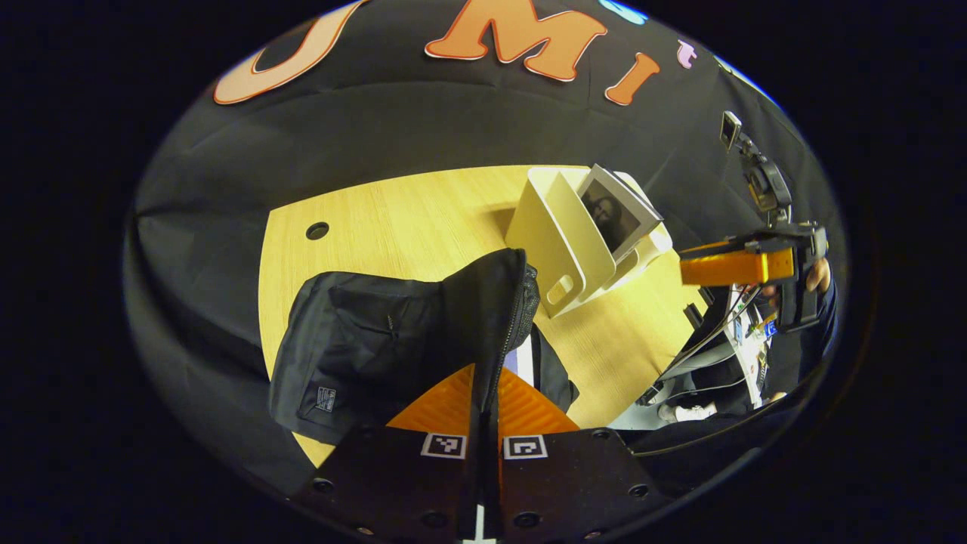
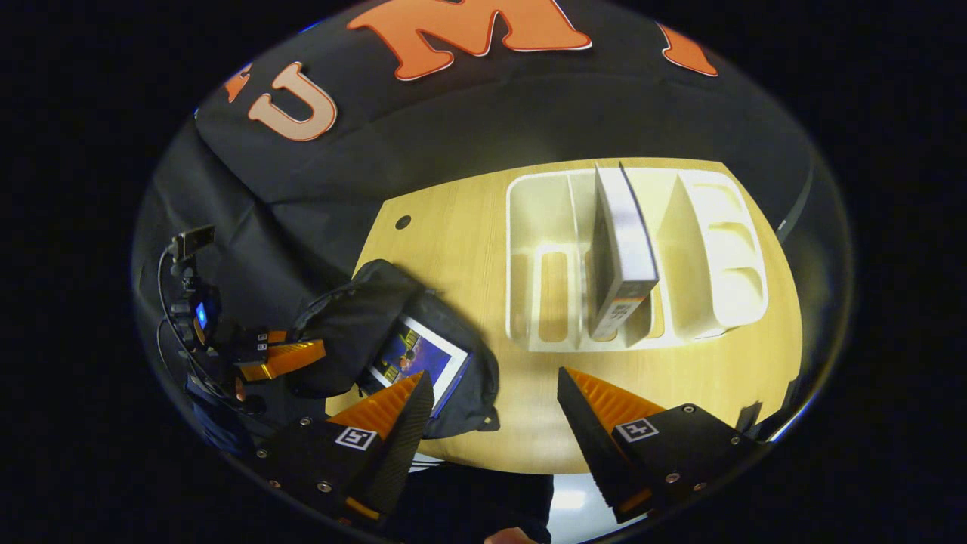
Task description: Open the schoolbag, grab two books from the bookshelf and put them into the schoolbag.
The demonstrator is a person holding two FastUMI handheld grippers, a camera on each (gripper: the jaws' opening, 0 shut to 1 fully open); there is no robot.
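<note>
On the table, the left gripper (image 1: 483, 423) pinches the schoolbag (image 1: 393, 340) flap; the right gripper (image 2: 491, 423), jaws apart, should go straight to the last book (image 2: 623, 257).

Both gripper views above the table (image 2: 468, 249) — shared schoolbag (image 1: 363, 340) and bookshelf (image 2: 544, 227).

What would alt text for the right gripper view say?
The right claw hangs open above a wooden table, facing a cream bookshelf holding one upright book. To its left, an open black schoolbag already contains a book.
</note>
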